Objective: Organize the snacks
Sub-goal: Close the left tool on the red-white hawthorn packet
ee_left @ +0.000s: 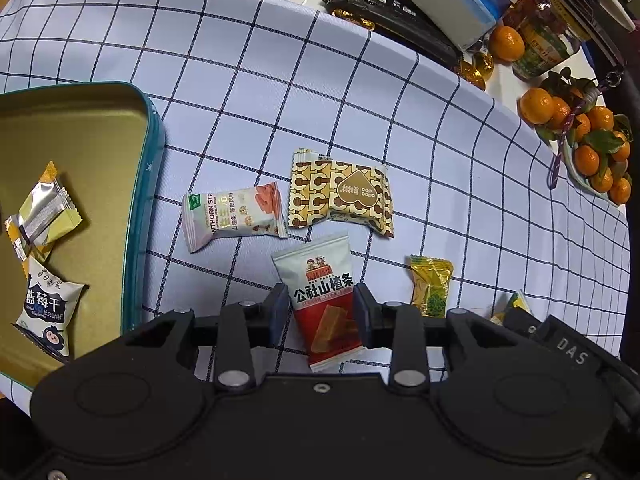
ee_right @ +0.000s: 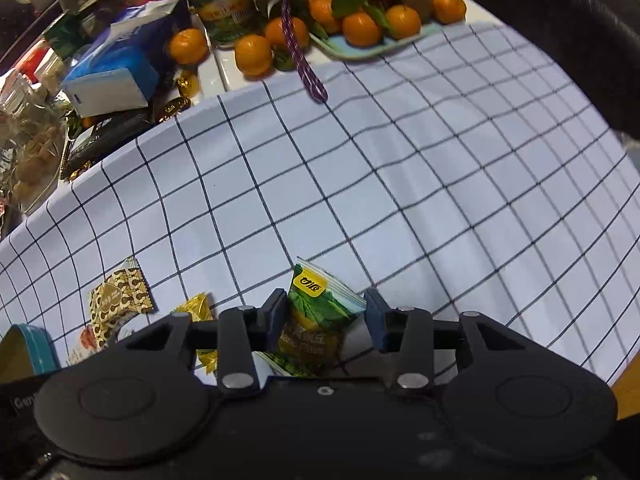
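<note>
A: Right gripper [ee_right: 326, 316], fingers parted round the green packet [ee_right: 320, 316]: left pad touching, right pad clear. Not pinched yet.
B: Left gripper [ee_left: 322, 312]?
A: Spread astride the red-and-white packet [ee_left: 326, 300]; contact unclear.
B: Step?
A: Pick-up, likely. Next: close firmly, lift, carry left to the tin [ee_left: 144, 184].

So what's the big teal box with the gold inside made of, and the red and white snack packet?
The teal box with the gold inside looks like painted metal: thin rolled rim, dull golden sheen. The red and white snack packet looks like glossy plastic film, maybe foil-lined: crimped end, shiny creases.
</note>
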`<action>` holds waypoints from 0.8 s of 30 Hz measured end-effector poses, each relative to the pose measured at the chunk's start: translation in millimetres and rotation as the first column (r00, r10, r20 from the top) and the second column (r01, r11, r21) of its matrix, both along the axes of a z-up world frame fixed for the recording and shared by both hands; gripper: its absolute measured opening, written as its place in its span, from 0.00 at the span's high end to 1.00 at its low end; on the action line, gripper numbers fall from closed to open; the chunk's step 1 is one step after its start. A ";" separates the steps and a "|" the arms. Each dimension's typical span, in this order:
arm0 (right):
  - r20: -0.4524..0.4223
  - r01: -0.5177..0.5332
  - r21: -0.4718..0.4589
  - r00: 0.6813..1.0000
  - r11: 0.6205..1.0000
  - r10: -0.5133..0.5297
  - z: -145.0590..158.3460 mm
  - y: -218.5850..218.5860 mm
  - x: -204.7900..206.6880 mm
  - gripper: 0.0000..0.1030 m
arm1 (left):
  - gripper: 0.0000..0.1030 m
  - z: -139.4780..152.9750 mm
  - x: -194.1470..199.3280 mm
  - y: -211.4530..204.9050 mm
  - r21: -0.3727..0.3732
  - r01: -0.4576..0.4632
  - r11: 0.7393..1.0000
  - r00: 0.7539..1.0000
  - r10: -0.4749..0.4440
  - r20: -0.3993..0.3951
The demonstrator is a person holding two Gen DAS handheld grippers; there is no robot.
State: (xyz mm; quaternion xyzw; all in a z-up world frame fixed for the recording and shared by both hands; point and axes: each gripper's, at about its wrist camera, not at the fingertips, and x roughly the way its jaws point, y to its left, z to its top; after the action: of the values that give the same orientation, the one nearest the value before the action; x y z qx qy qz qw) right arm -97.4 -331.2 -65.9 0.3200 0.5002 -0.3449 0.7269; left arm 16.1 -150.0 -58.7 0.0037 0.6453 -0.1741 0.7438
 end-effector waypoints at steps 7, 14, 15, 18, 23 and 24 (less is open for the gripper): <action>-0.001 0.017 0.046 1.000 0.999 -0.017 -1.7 -7.3 -7.3 0.60 | 0.55 -4.6 -2.6 -5.8 0.024 0.004 1.000 1.000 -0.005 0.011; -0.001 0.054 0.089 0.999 0.995 -0.055 -7.4 -15.3 -15.2 0.58 | 0.50 -8.7 -2.1 -11.8 0.033 0.003 0.999 1.000 -0.003 0.009; 0.002 0.060 0.097 0.998 0.993 -0.061 -7.8 -16.7 -16.2 0.57 | 0.48 -8.8 -2.8 -13.6 0.037 0.004 0.999 1.000 -0.004 0.012; 0.008 0.088 0.141 0.996 0.986 -0.091 -9.8 -21.9 -19.7 0.56 | 0.45 -9.7 -6.7 -21.3 0.059 0.024 0.998 0.999 -0.026 0.029; 0.010 0.153 0.227 0.987 0.962 -0.160 -15.8 -29.7 -25.3 0.54 | 0.57 -9.5 -12.6 -30.9 0.079 0.081 0.994 0.994 -0.087 0.065; 0.010 0.159 0.233 0.986 0.959 -0.166 -16.5 -30.2 -25.5 0.54 | 0.58 -9.3 -12.9 -30.9 0.080 0.082 0.993 0.994 -0.088 0.069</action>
State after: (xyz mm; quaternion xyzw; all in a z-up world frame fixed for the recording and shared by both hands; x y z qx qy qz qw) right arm -122.9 -361.4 -82.4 0.4475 0.4986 -0.3379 0.6611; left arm 3.1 -180.9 -67.9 0.0660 0.6236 -0.1805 0.7577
